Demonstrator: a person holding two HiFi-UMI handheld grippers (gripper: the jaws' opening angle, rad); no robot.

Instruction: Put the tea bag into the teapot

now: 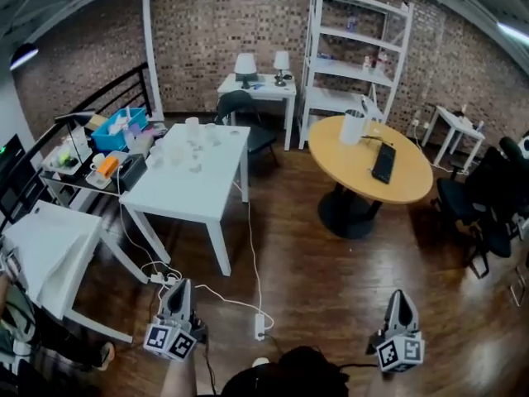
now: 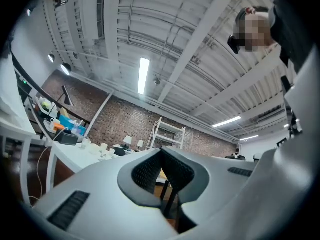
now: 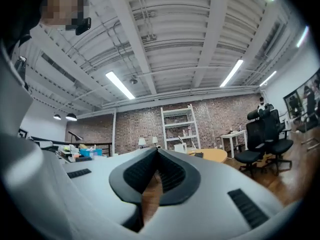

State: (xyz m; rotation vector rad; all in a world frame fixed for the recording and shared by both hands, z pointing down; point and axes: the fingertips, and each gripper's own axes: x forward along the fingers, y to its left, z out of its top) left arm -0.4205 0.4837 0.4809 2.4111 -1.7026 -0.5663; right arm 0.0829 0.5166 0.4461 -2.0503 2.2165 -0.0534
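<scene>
The left gripper has its jaws pressed together, the dark ribbed pads meeting at the tips with nothing between them. The right gripper is closed the same way and carries nothing. In the head view both sit low in the picture, well apart, pointing out over the dark wooden floor, each with its marker cube nearest the camera.

Ahead of the left gripper stands a white table. At its far end lies a cluster of small white crockery — too small to tell a teapot from cups, and no tea bag can be made out there. To the right, ahead of the right gripper, a round wooden table bears a white jug and a black keyboard. A white shelf unit stands against the brick wall behind it.
</scene>
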